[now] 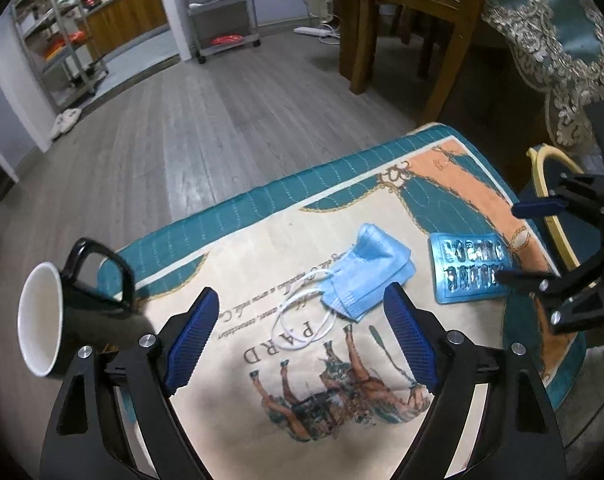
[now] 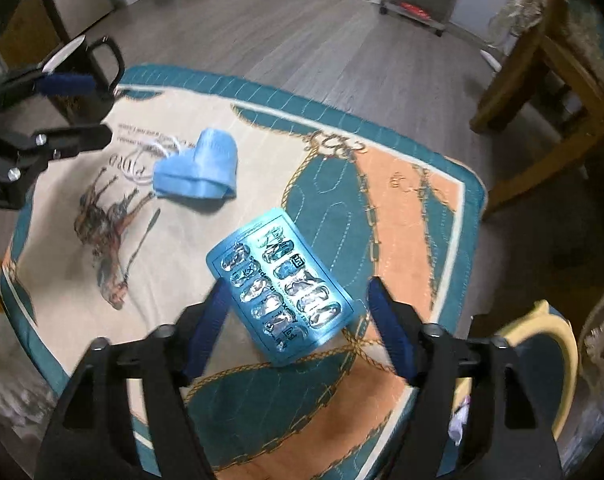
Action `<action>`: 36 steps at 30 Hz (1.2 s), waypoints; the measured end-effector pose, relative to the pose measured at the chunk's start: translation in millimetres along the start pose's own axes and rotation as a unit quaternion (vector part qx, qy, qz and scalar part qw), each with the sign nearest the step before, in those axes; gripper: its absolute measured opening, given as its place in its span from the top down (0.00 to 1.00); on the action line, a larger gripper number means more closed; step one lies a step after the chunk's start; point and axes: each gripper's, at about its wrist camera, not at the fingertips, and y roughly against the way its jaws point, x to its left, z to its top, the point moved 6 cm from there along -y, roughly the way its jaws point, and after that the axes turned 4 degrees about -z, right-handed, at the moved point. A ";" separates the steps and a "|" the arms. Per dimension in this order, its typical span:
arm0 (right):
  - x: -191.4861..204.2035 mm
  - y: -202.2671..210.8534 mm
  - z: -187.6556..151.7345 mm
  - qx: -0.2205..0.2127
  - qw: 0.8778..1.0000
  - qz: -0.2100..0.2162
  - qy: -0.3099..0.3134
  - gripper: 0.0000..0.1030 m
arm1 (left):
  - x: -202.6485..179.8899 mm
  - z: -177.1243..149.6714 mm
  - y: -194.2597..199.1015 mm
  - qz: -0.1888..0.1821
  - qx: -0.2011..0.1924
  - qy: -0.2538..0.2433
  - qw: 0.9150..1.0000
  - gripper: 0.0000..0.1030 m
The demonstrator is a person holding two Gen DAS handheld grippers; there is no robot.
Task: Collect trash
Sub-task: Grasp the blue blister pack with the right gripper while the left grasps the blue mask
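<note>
A teal-bordered quilted cloth with a horse print [image 1: 262,248] covers a low surface on a grey plank floor [image 1: 206,120]. On it lie a crumpled blue face mask [image 1: 366,276] and, to its right, a blue empty blister pack [image 2: 286,292]. The left gripper [image 1: 302,336] and right gripper [image 2: 294,328] both hover with jaws released. A black mug [image 1: 86,304] is cut off at the left; a yellow-rimmed bin [image 2: 558,344] is half hidden.

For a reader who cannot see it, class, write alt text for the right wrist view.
An open right hand-held gripper hovers over a blue blister pack on a patterned cloth. Farther left lie a crumpled blue face mask and a black mug.
</note>
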 end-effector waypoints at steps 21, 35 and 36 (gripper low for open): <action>7.0 -43.8 -6.6 0.022 0.997 0.031 0.060 0.24 | -21.0 1.9 -55.6 -0.043 0.041 -0.043 0.997 0.16; -10.2 -23.4 -6.8 0.006 0.996 0.092 0.010 0.66 | -53.6 -1.7 -81.4 -0.047 0.080 -0.101 0.991 0.62; -10.6 -20.6 -6.7 0.005 0.995 0.095 0.009 0.68 | -52.1 -1.2 -78.7 -0.043 0.077 -0.102 0.991 0.65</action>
